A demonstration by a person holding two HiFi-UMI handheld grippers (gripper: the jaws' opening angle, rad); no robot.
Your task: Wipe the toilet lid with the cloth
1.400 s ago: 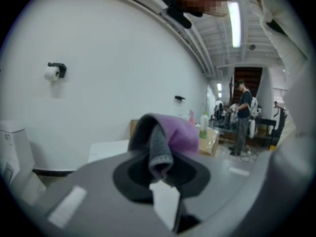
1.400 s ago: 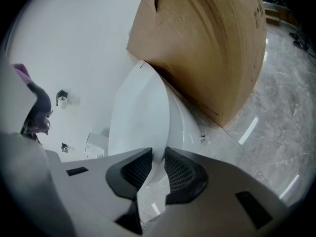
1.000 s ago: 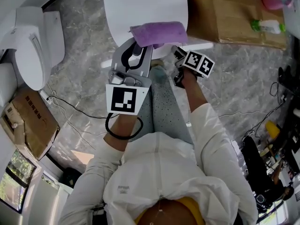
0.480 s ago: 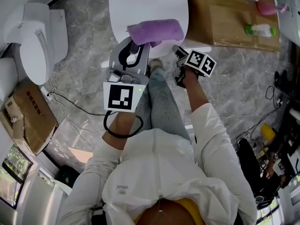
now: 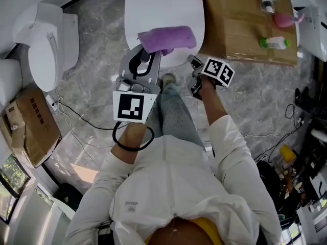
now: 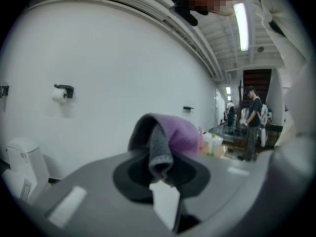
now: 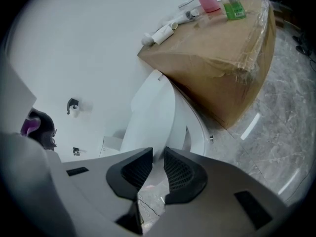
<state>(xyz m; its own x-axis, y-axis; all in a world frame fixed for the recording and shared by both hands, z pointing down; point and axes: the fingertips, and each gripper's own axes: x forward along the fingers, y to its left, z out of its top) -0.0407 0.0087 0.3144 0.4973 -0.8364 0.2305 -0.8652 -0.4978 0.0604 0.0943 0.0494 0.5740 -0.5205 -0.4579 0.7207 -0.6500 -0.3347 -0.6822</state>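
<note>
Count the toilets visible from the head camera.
2. The near toilet stands straight ahead, beyond the purple cloth in the left claw. The second toilet is at the left. White shapes cut off at the picture's edges may be more.

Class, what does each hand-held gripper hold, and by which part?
Left hand-held gripper: purple cloth, pinched at a bunched edge. Right hand-held gripper: nothing.

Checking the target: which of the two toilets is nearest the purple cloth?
The toilet beside the cardboard box, with the cloth over its front edge; the other toilet stands far left.
</note>
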